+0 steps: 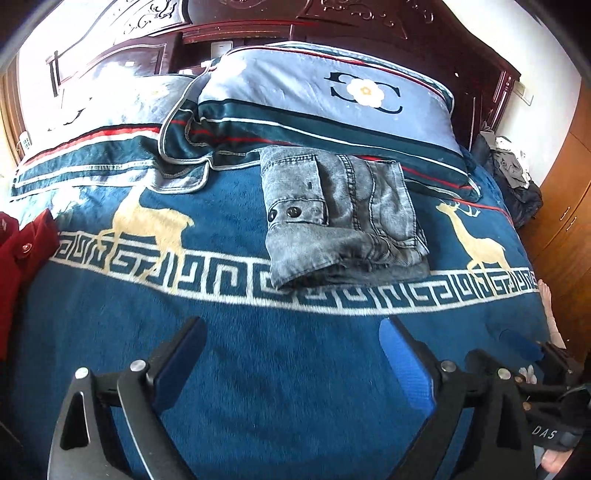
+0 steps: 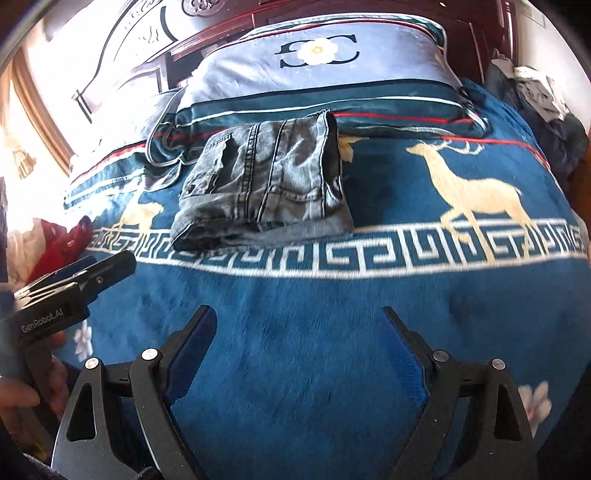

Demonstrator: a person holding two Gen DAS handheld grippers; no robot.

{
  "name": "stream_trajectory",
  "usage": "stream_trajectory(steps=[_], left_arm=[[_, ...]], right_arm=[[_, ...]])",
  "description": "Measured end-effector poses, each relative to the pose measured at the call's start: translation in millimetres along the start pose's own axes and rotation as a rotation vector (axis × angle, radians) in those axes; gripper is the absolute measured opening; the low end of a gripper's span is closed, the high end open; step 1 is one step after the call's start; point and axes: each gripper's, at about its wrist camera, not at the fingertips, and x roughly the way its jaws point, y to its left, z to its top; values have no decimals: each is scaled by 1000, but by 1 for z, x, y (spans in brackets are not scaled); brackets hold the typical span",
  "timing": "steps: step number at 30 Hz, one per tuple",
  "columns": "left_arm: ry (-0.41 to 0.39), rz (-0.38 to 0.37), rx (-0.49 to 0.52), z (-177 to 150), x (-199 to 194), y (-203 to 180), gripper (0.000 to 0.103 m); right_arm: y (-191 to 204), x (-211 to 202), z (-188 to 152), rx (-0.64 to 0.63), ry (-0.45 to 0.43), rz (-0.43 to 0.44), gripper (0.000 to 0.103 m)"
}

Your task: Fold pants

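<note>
Pants [image 1: 341, 218] look folded; both claws, left claw [image 1: 291, 354] and right claw [image 2: 299, 343], spread, empty. Loose top flap at 12 o'clock could flop open if bed [image 1: 258, 369] gets bumped.

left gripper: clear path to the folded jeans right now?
Probably yes: the left gripper is open and holds nothing, and only bare blanket lies between it and the folded jeans.

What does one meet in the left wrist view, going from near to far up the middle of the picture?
Left tool, open, above bare blue blanket → white key-pattern band → folded grey jeans → pillow with flower emblem → dark carved headboard.
</note>
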Motion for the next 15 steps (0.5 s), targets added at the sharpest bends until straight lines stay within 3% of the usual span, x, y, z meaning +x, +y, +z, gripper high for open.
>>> stream_trajectory(steps=[7,15], left_arm=[[-60,34,42,-16,-31,-7,101],[-123,91,111,-24,-63,-11,103]], right_arm=[[12,-23,-17,-33,-45,-56,87],[23,-48,-14,-45,-90,-54,90]])
